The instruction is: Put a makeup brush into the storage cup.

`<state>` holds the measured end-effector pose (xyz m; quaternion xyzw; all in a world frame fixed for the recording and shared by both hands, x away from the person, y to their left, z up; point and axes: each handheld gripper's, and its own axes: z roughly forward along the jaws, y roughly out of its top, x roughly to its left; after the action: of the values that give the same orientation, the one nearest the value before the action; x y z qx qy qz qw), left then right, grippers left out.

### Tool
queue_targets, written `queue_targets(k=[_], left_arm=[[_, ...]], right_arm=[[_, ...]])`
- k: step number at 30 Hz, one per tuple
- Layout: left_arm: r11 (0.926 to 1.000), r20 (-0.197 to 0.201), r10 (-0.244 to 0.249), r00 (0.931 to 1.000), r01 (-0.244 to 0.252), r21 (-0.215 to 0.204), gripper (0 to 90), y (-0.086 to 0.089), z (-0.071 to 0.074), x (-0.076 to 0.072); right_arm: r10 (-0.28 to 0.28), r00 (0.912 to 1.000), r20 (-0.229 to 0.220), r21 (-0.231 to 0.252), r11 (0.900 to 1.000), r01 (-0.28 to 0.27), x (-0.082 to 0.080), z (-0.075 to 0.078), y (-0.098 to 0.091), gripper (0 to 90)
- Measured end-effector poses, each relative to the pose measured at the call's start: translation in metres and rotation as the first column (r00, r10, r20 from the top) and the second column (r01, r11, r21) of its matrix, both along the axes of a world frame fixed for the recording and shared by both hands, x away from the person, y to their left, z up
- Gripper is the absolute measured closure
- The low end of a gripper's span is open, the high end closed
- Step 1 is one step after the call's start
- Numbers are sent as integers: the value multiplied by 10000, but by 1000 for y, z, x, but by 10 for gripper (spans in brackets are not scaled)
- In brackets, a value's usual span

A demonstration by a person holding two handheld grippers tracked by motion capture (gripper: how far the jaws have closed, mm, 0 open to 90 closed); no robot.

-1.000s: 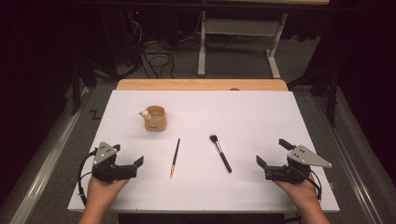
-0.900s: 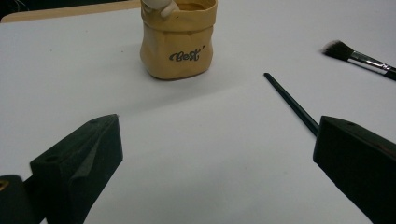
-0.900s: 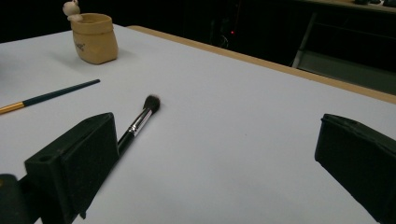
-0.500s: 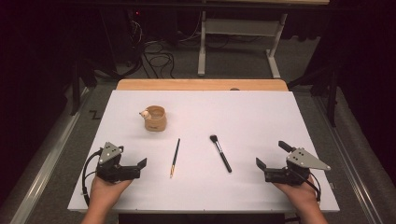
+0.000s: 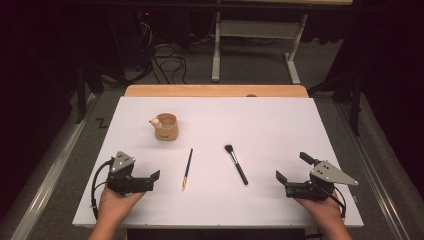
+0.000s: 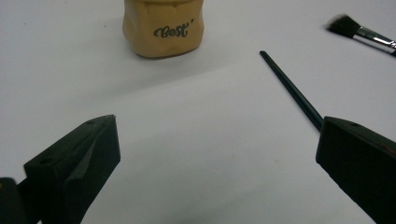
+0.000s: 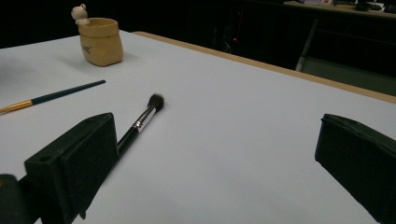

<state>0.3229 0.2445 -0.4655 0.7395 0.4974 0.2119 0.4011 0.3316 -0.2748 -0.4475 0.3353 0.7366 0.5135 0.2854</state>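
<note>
Left gripper (image 5: 150,178) lower now (tan cup (image 5: 166,127) upright).

High view: fixed above the person's side, looking forward and down over the whole white worktop (image 5: 280,125), from a distance.
Left gripper view: low, close over the worktop, facing the tan cup (image 6: 163,28) between its own jaws.
Right gripper view: low, looking across the worktop toward the cup.
Shared: cup, thin brush (image 6: 290,88), makeup brush (image 7: 140,122) appear in all three.
</note>
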Motion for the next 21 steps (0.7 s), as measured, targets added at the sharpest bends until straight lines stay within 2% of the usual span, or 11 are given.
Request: queue_targets(k=[2,3,4,9,11,13,15,18,21], left_arm=[[9998,-258,50,9997,-45,177,6,-2,-1,3],[9998,-258,50,9997,-45,177,6,-2,-1,3],[9997,-451,-1,9990,13,257,6,-4,-1,5],[9998,-752,-11,9972,24,175,7,-4,1,10],[9997,-940,31,9956,-6,264,7,-3,2,12],[9999,-1346,32,9909,-16,118,18,-1,5,13],[9999,-1410,12,9900,5,118,26,-1,6,13],[9996,-1652,-74,9862,115,244,36,-2,9,14],[9980,-1829,-189,9830,296,563,37,-4,10,16]], right_arm=[[-16,10000,-20,23,10000,16,0,0,1,4],[9,10000,-24,31,10000,-9,0,0,1,4],[11,10000,-18,29,10000,-11,0,0,1,4],[73,10000,22,54,10000,-73,-1,0,0,4],[91,10000,-7,14,10000,-91,-1,0,0,4],[110,9999,-21,56,9999,-110,-2,0,0,4],[160,9999,25,2,9999,-160,-3,0,0,4],[194,9998,-41,69,9998,-194,-5,-1,1,4],[253,9997,-49,44,9997,-253,-7,-1,1,4]])
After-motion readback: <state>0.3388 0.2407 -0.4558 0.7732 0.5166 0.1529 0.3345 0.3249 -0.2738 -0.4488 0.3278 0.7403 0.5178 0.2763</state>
